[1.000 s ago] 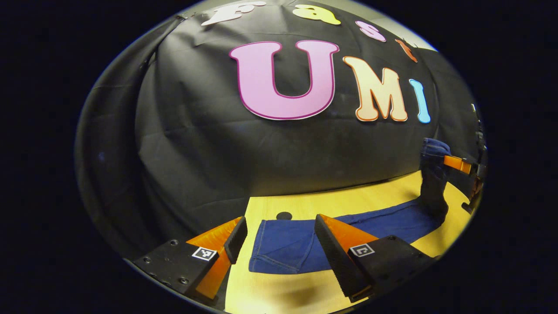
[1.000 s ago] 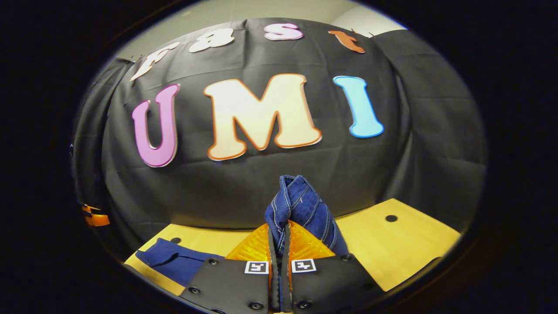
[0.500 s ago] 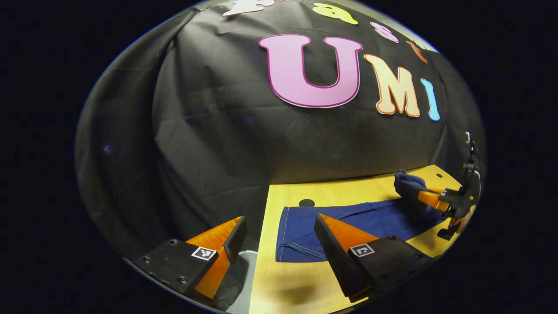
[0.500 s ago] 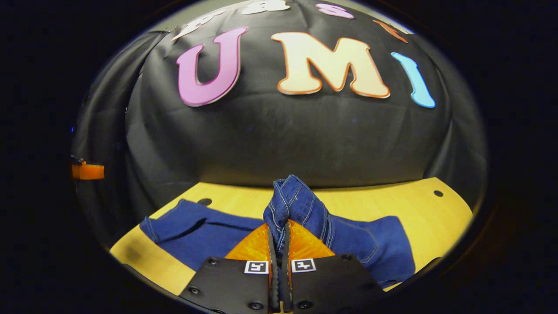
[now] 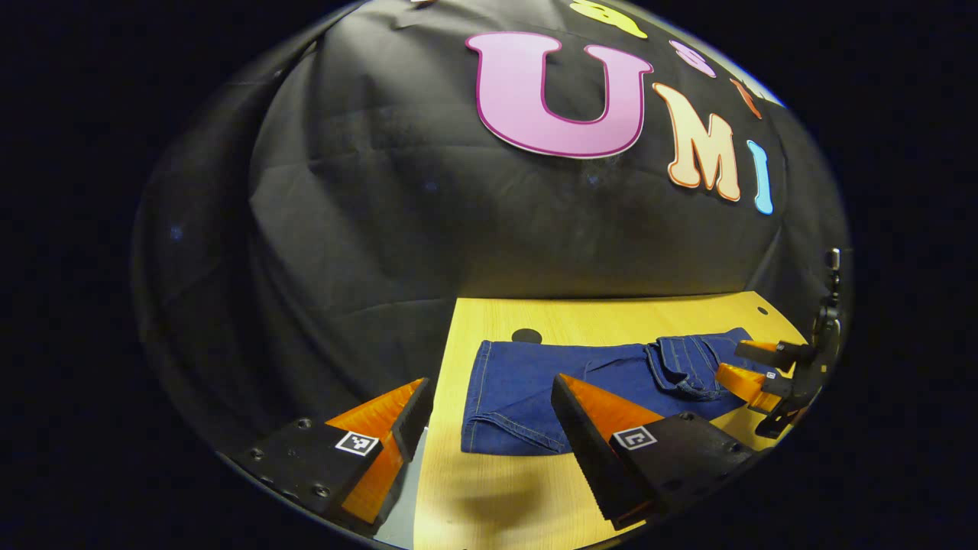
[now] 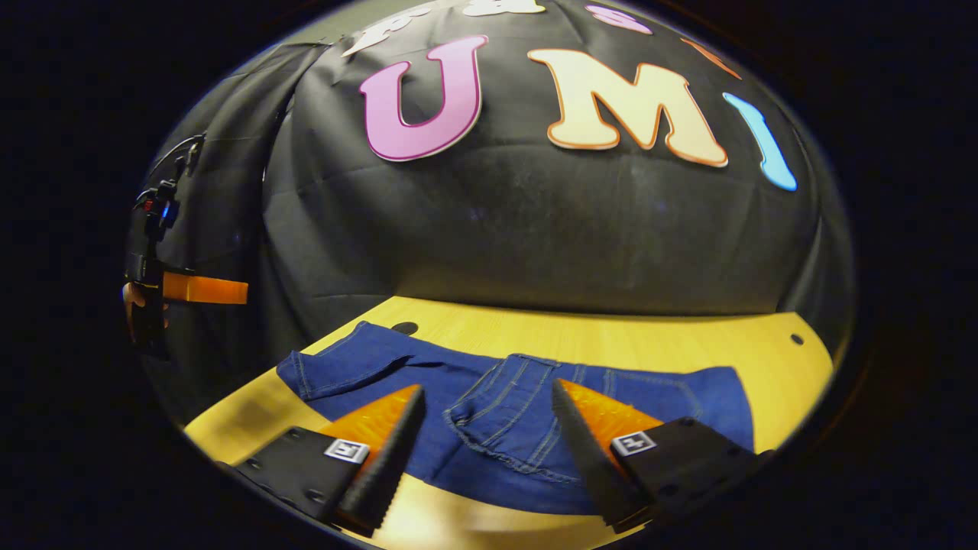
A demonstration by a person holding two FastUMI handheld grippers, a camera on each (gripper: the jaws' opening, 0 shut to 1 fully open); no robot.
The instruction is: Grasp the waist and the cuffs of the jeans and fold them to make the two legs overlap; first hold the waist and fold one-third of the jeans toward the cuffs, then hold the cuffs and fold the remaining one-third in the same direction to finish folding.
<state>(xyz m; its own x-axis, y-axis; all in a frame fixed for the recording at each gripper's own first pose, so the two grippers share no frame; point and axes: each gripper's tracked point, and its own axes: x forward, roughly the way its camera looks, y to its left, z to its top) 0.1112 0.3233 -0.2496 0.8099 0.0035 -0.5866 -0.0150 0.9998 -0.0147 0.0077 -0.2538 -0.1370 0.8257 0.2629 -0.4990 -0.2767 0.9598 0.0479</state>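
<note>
1. The jeans [image 6: 527, 428] lie flat on the tabletop [image 6: 611, 336], in front of the cloth wall [image 6: 535, 229].
2. In the right gripper view, the right gripper [image 6: 489, 443] sits just above the jeans, with the bunched waist between its spread fingers [image 6: 382, 458].
3. In the left gripper view, the left gripper [image 5: 489, 428] is at the cuffs end, with the right gripper far right.

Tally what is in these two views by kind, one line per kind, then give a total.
Jeans: 1, lying on the table, waist end folded over the legs.
Claws: 2, the left claw and the right claw, both open.
Tables: 1, wooden.
Cloth walls: 1, black.
Total: 5
</note>
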